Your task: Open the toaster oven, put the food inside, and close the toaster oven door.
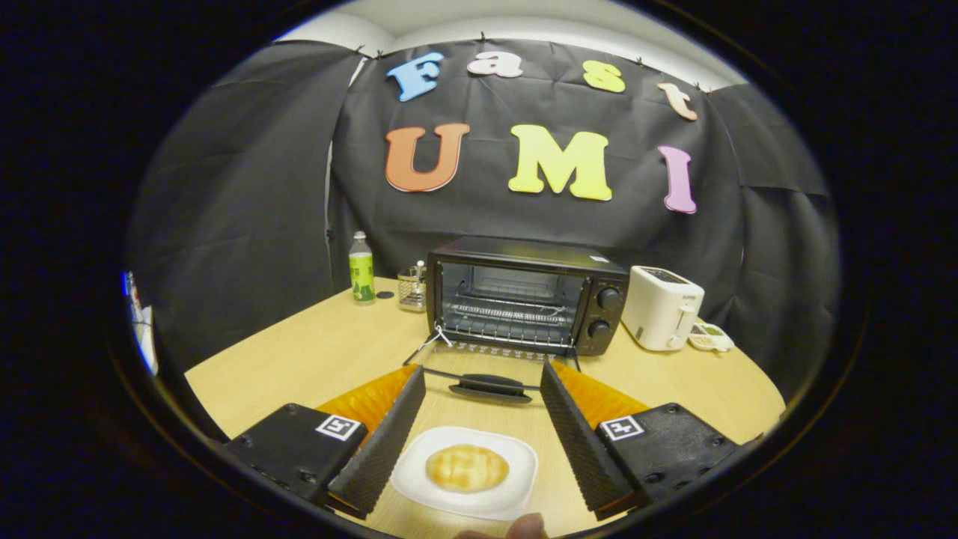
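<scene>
White and glossy, a small rounded-square ceramic plate (516, 479) lies on the pale wooden table (299, 359) in the lower middle of the frame, between the two ribbed fingers of the gripper (482, 373). On it sits a round, golden-brown bun (467, 468) with a scored top. The fingers stand wide apart, one on each side of the plate, and neither touches it or the bun. A fingertip (525, 526) of a person shows at the very bottom, just below the plate's near rim.

Just ahead of the fingertips, at the centre of the frame, the glass door (479, 367) of the black toaster oven (528, 296) lies folded down flat, its dark handle (490, 385) pointing towards the plate. Above it the oven's cavity stands open, with a wire rack (509, 318) inside and two round knobs (608, 299) stacked on its right panel.

To the right of the oven stands a white slot toaster (662, 307), and just beyond that, further right, a small white dish (711, 337) whose contents are too small to tell. To the left of the oven is a small wire basket (412, 288), then a clear plastic bottle with a green label (361, 268), upright near the table's far left edge.
</scene>
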Demonstrator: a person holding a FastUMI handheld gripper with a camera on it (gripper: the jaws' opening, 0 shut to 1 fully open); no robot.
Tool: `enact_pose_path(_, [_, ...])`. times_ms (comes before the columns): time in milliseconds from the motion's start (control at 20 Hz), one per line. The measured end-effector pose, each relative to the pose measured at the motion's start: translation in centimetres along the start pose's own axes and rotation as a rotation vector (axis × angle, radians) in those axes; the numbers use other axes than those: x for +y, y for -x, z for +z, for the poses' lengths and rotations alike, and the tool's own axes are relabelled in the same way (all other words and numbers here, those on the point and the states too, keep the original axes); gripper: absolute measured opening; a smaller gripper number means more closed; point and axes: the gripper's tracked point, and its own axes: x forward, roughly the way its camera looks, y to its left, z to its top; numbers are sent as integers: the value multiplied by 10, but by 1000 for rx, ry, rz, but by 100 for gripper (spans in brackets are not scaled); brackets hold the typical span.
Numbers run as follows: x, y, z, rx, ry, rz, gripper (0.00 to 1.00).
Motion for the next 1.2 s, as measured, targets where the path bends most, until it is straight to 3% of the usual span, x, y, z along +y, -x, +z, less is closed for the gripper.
enact_pose_path(450, [14, 13, -82, 115, -40, 1, 100])
enact_pose_path(1100, [13, -8, -130, 284, -129, -19, 100])
enact_pose_path(1200, [13, -9, -129, 293, -127, -24, 93])
